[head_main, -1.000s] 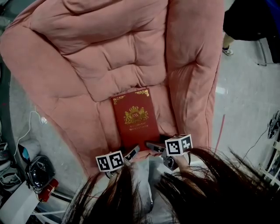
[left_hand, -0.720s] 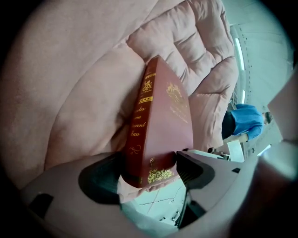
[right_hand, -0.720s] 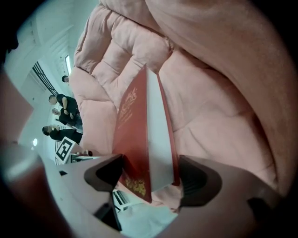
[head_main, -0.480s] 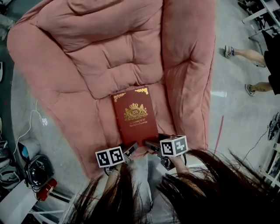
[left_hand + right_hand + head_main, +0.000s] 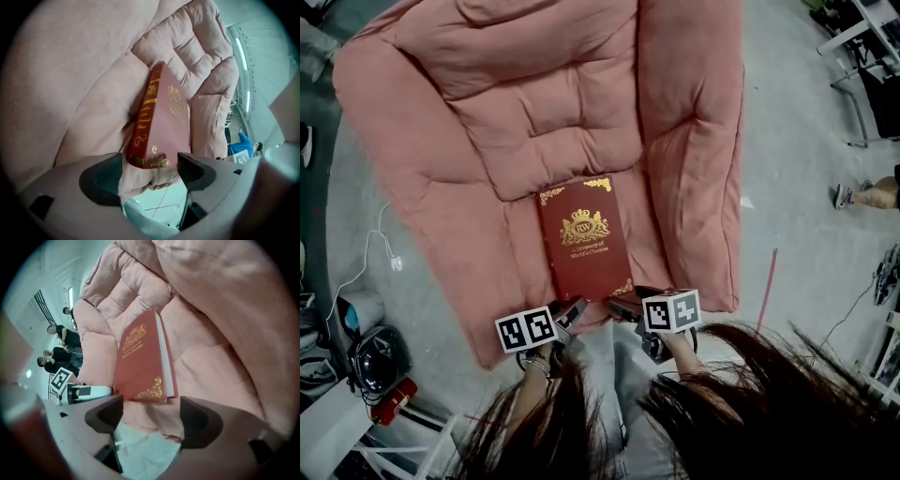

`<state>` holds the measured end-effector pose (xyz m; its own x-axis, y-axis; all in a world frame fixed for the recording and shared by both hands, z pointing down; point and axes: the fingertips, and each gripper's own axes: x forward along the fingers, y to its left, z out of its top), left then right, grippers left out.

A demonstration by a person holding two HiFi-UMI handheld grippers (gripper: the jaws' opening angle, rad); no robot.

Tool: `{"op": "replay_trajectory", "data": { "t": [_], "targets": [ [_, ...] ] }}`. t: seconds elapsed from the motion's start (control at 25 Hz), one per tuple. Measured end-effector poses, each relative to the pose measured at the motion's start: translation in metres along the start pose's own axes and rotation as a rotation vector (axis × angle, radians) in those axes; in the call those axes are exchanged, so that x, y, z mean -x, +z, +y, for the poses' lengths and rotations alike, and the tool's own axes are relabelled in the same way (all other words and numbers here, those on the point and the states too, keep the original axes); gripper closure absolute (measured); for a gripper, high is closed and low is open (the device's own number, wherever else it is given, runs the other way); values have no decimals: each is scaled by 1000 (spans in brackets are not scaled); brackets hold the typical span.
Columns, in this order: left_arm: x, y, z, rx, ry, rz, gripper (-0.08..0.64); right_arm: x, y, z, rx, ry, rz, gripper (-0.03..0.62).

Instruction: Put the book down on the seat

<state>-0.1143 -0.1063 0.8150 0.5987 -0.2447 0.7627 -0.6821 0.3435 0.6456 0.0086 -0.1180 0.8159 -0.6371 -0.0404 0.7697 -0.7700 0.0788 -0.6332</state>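
A dark red book (image 5: 586,239) with gold crest lies flat on the pink quilted seat (image 5: 534,141), cover up, its near edge close to the cushion's front. My left gripper (image 5: 572,310) hovers just short of the book's near left corner, jaws open. My right gripper (image 5: 624,306) is at the near right corner, also open. In the left gripper view the book (image 5: 164,117) shows spine-on just beyond the spread jaws of the gripper (image 5: 147,174). In the right gripper view the book (image 5: 138,362) lies beyond the open gripper (image 5: 152,418); nothing sits between the pads.
Grey floor surrounds the seat. A white cable (image 5: 375,244) and dark gear (image 5: 375,361) lie at the left. A person's foot (image 5: 862,195) is at the right, and several people (image 5: 61,352) stand far off. The person's hair fills the bottom of the head view.
Both grippers have drawn back off the book's near edge, which now shows its gold corner ornament. The book stays lying on the seat.
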Motion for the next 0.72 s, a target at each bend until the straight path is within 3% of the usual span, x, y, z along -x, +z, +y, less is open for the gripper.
{"op": "replay_trajectory", "data": {
  "t": [0.72],
  "targets": [
    [35,-25,-24,-61,-26,-155,210,52,-24,20,34,81,-151,229]
  ]
}}
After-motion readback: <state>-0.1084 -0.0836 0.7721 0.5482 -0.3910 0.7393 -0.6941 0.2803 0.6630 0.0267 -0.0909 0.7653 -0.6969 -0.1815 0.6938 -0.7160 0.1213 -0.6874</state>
